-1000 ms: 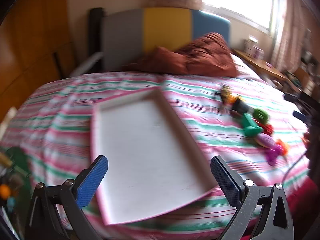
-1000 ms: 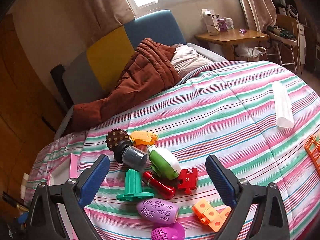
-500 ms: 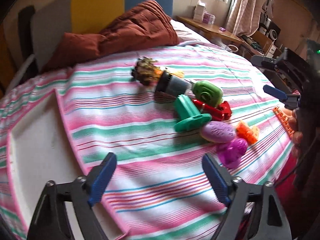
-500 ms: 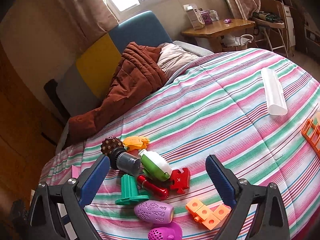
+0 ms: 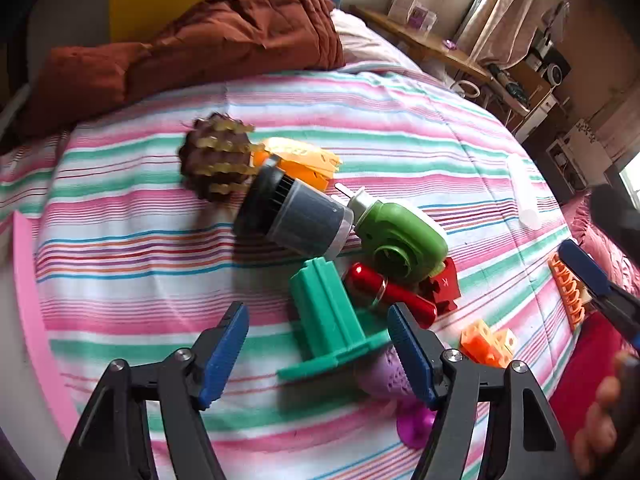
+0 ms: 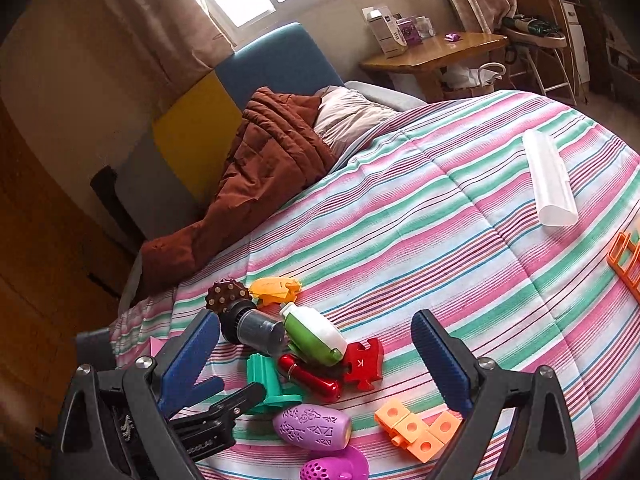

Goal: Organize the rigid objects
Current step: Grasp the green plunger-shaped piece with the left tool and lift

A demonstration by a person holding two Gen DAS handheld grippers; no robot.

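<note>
A heap of toys lies on the striped bedspread (image 5: pixel 360 112). My left gripper (image 5: pixel 317 312) points down over a teal flanged piece (image 5: pixel 332 328). Its jaws are closing, with that piece between them and the pads not pressing on it. Around it lie a grey-black cylinder (image 5: pixel 296 216), a green-white bottle (image 5: pixel 400 236), a red capsule (image 5: pixel 384 292), a brown studded ball (image 5: pixel 212 164) and a purple egg (image 5: pixel 384 376). My right gripper (image 6: pixel 316 332) hovers open above the same heap, holding nothing. The teal piece (image 6: pixel 262 376) sits by the left gripper's fingers (image 6: pixel 208 390).
A pink-rimmed white tray (image 5: pixel 24 280) lies at the left. Orange blocks (image 6: pixel 416 428), an orange grid (image 6: pixel 628 260) and a clear tube (image 6: pixel 550 176) lie to the right. A brown quilt (image 6: pixel 264 160) and headboard are behind, a wooden side table (image 6: pixel 436 56) beyond the bed.
My left gripper has swung from over the white tray to the toy heap, dropped lower, and its jaws have narrowed around the teal piece. The right gripper has barely moved.
</note>
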